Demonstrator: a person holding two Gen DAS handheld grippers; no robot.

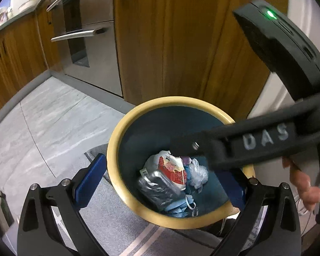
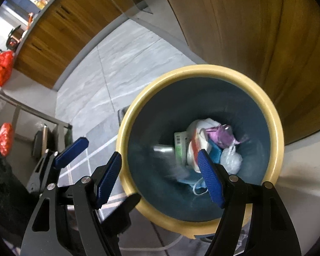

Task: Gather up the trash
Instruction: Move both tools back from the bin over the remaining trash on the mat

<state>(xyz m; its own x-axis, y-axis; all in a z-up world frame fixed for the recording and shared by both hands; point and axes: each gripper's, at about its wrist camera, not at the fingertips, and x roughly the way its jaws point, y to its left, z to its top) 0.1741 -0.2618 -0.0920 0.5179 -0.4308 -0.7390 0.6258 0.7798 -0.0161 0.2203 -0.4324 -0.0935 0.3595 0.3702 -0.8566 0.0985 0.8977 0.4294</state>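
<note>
A round bin with a cream rim (image 1: 117,136) (image 2: 273,115) and dark blue inside stands on the floor. It holds trash: a red and white packet (image 1: 172,170), a silvery dark wrapper (image 1: 157,188), clear plastic (image 1: 197,173) (image 2: 231,160), a purple wrapper (image 2: 218,135) and a blue face mask (image 1: 181,205) (image 2: 194,181). My left gripper (image 1: 162,183) is open and empty, its fingers astride the bin's near rim. My right gripper (image 2: 160,177) is open and empty above the bin; its black body (image 1: 256,140) crosses the left wrist view.
Wooden cabinets (image 1: 202,42) and a steel appliance (image 1: 91,49) stand behind the bin. A grey patterned rug (image 1: 117,224) lies under the bin on the marble floor (image 1: 53,119). Orange bags (image 2: 0,68) and a metal rack (image 2: 32,111) are at the left.
</note>
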